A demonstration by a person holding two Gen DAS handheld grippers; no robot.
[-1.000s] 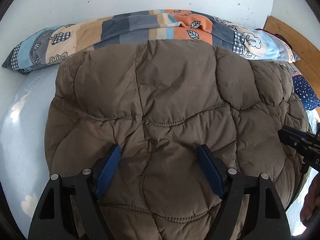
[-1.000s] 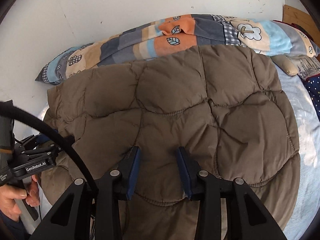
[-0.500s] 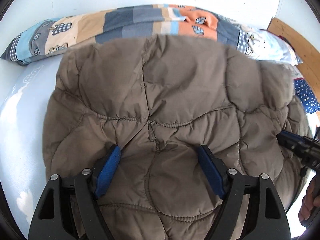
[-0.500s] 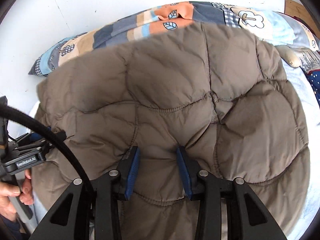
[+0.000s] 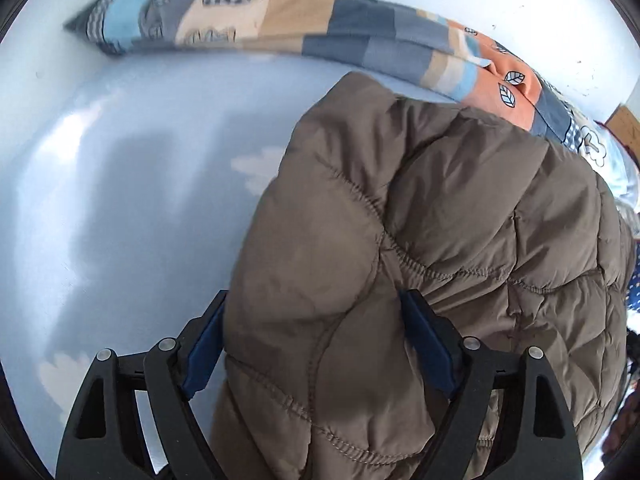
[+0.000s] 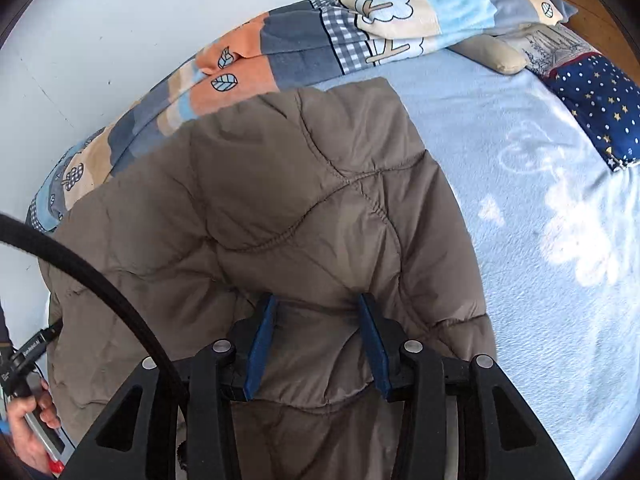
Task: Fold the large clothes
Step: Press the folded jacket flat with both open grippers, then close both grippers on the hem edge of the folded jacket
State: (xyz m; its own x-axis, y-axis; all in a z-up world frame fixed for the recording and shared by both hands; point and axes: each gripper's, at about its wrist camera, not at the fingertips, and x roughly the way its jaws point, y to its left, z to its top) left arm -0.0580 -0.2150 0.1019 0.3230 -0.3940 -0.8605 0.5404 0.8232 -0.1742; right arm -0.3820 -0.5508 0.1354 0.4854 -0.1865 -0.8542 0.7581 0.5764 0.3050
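While the brown quilted jacket [image 6: 304, 216] is carried above the blue sheet [image 6: 540, 200], near the patchwork blanket [image 6: 280, 52] at the bed's far edge, it is clamped by both the left gripper [image 5: 316, 344] and right gripper [image 6: 316, 344], whose jaws have just eased wider; both corners should be kept level, the cloth taut, and edges matched before lowering

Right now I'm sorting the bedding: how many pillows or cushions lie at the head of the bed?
2 visible: a beige pillow below the patchwork blanket's end, and a navy star-print cushion to its right at the bed's edge. More may be hidden beyond the frame.
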